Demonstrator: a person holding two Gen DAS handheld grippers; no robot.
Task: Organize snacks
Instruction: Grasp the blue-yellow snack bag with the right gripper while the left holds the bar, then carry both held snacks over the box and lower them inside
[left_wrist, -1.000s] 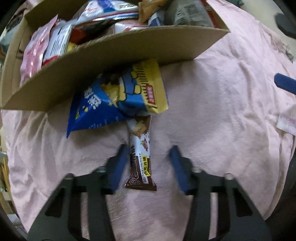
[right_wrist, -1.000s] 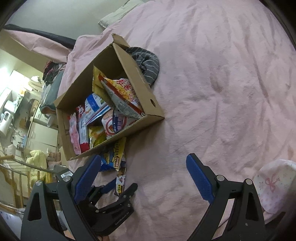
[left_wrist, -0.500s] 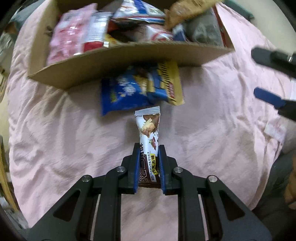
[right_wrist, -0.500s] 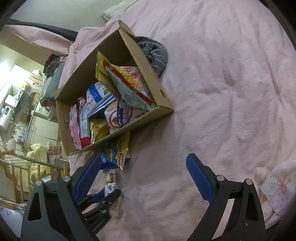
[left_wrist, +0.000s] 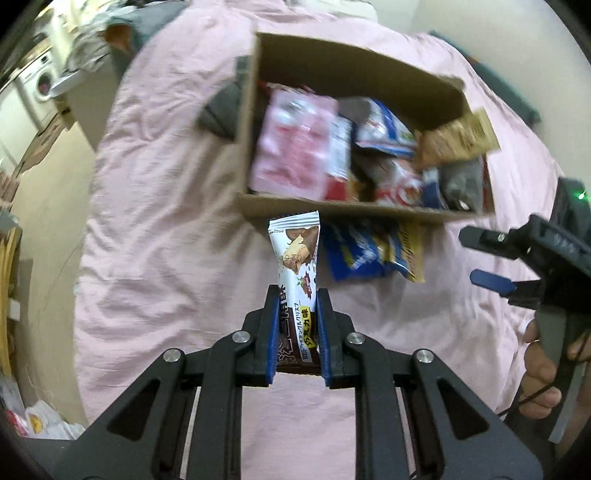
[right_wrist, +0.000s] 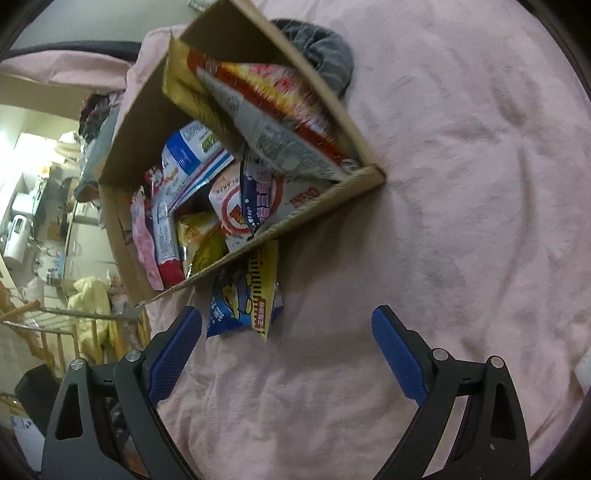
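My left gripper (left_wrist: 295, 295) is shut on a brown and white chocolate snack bar (left_wrist: 295, 258) and holds it up above the pink bedcover, its top end near the front wall of the cardboard box (left_wrist: 332, 210). The box (right_wrist: 314, 210) holds several snack packets. A blue and yellow snack bag (left_wrist: 373, 251) lies on the cover against the box's front wall; it also shows in the right wrist view (right_wrist: 245, 299). My right gripper (right_wrist: 286, 328) is open and empty, just in front of that bag, and shows at the right edge of the left wrist view (left_wrist: 491, 258).
The pink bedcover (right_wrist: 461, 184) spreads wide to the right of the box. A grey striped cloth (right_wrist: 325, 51) lies behind the box. The bed's left edge drops to a cluttered room with a wooden rack (right_wrist: 44, 321).
My left gripper closed on the snack bar and lifted it off the cover toward the box. My right gripper moved closer to the blue and yellow bag, still open.
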